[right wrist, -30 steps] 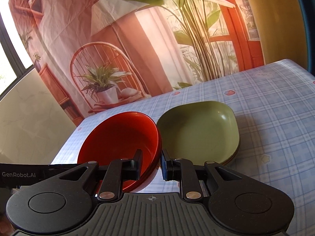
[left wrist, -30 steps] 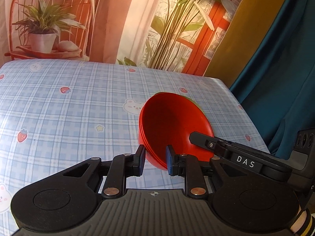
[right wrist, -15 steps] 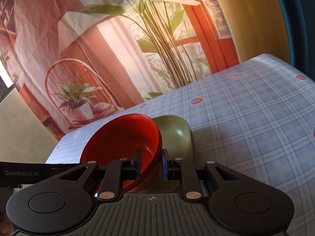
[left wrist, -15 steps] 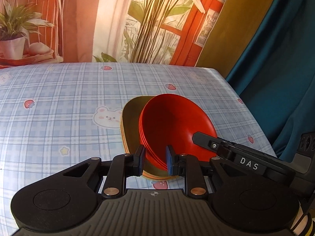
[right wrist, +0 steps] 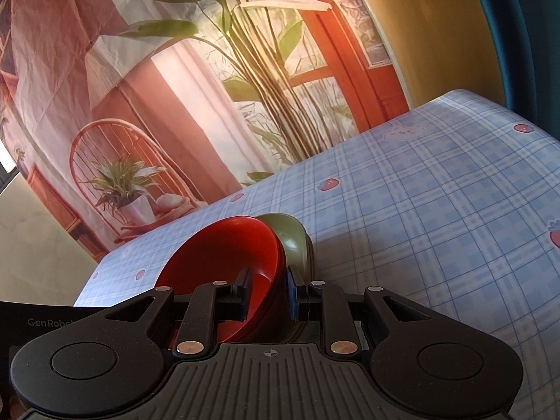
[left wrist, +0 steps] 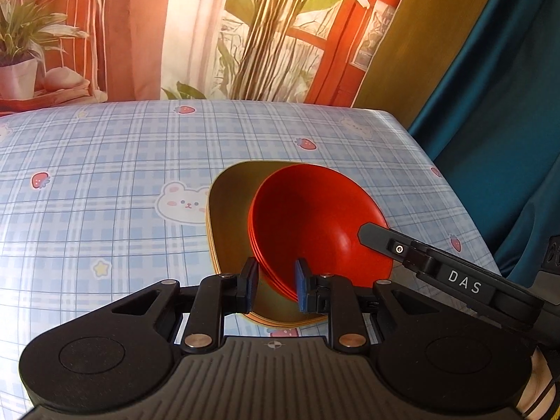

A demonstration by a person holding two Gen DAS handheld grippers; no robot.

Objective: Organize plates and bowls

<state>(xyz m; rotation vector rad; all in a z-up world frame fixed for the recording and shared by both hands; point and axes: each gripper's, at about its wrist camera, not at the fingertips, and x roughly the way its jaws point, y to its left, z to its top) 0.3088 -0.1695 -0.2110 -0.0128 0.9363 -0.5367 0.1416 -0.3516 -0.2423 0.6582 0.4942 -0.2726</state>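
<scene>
Item: red bowls, both grippers clamped on rims.
We hold stack w/ left gripper on near-left rim, right gripper on opp. rim; bowls tilted directly over green plates on table. Next, we judge: straight down.

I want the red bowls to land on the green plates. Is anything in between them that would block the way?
Nothing visible does. Both grippers' jaws clamp the rim of the red bowls, left gripper on one side and right gripper on the other, right over the green plates. No other object sits on the plates.
</scene>
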